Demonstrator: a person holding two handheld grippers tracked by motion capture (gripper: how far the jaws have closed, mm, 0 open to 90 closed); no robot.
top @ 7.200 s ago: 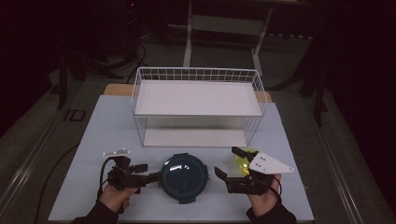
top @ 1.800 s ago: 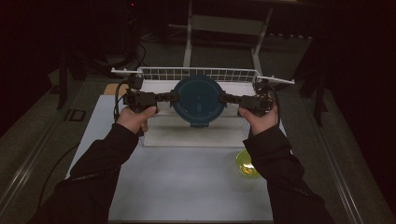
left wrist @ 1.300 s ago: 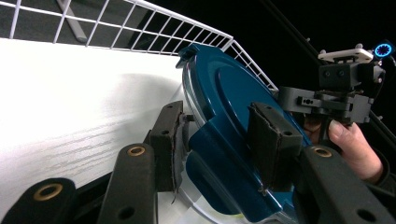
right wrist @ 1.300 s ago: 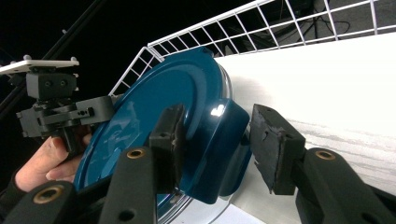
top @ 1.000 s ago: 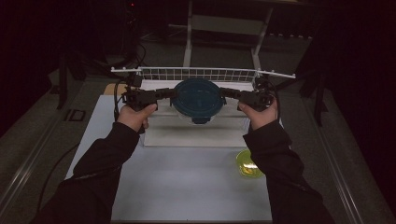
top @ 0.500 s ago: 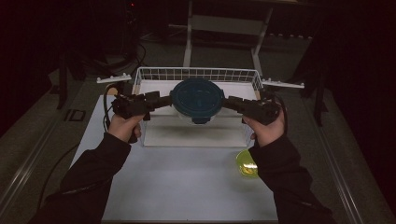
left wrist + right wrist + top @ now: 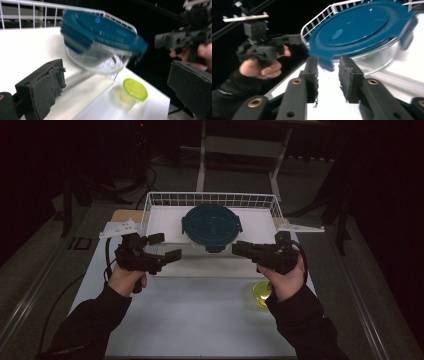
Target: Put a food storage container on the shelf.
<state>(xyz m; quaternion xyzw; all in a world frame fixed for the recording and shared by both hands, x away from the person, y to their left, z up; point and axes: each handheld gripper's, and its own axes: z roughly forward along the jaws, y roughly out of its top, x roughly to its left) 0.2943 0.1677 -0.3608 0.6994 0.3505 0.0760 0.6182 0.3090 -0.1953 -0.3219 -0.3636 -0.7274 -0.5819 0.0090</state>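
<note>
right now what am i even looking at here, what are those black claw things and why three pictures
A person holds a handheld clamp tool in each hand: the left gripper and the right gripper. One picture looks down from above the table; the other two come from cameras riding on each tool, looking along its black jaws. On the table stands a white wire basket with a round container with a blue lid in it, and a small yellow-green cup lies nearby. Neither tool holds anything; the left jaws have just opened, the right have been closing.

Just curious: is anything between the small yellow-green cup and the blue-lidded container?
In the left gripper view, only bare white table and the basket's front edge lie between the cup and the container.
</note>
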